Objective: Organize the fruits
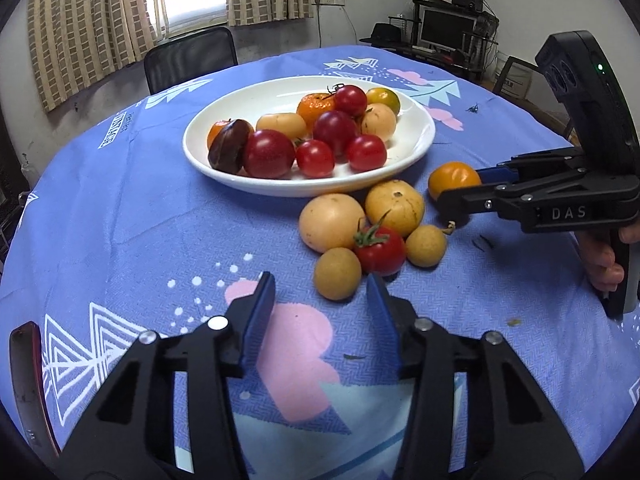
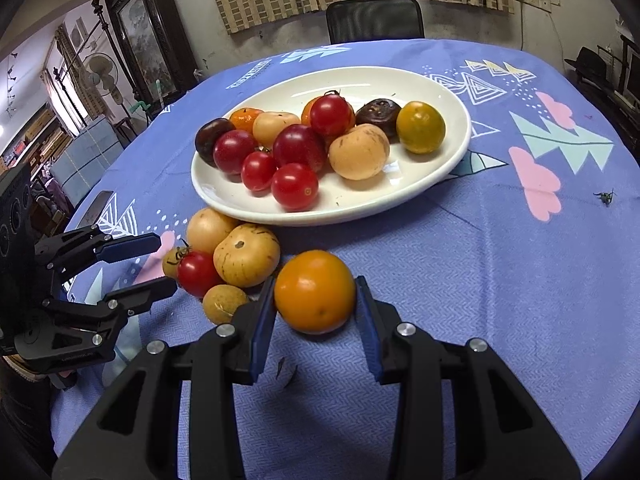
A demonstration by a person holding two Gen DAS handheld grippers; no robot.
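A white plate [image 1: 420,148] [image 2: 460,152] holds several red tomatoes, oranges, pale yellow fruits and dark fruits. On the cloth in front of it lie two pale yellow fruits [image 1: 332,222] [image 1: 394,204], a stemmed red tomato [image 1: 380,248] [image 2: 198,272] and two small tan fruits [image 1: 337,274] [image 1: 426,246]. My right gripper [image 2: 315,284] [image 1: 456,188] is shut on an orange fruit [image 2: 315,292] [image 1: 454,178] at table level, both blue pads against its sides. My left gripper [image 1: 320,280] [image 2: 168,262] is open just short of the nearest tan fruit, holding nothing.
A blue patterned tablecloth [image 1: 120,220] covers the round table. A black chair [image 1: 188,56] stands at the far side, a red chair back [image 1: 24,380] at the near left. A small green stem scrap [image 2: 606,197] lies on the cloth. A person's hand [image 1: 604,260] grips the right handle.
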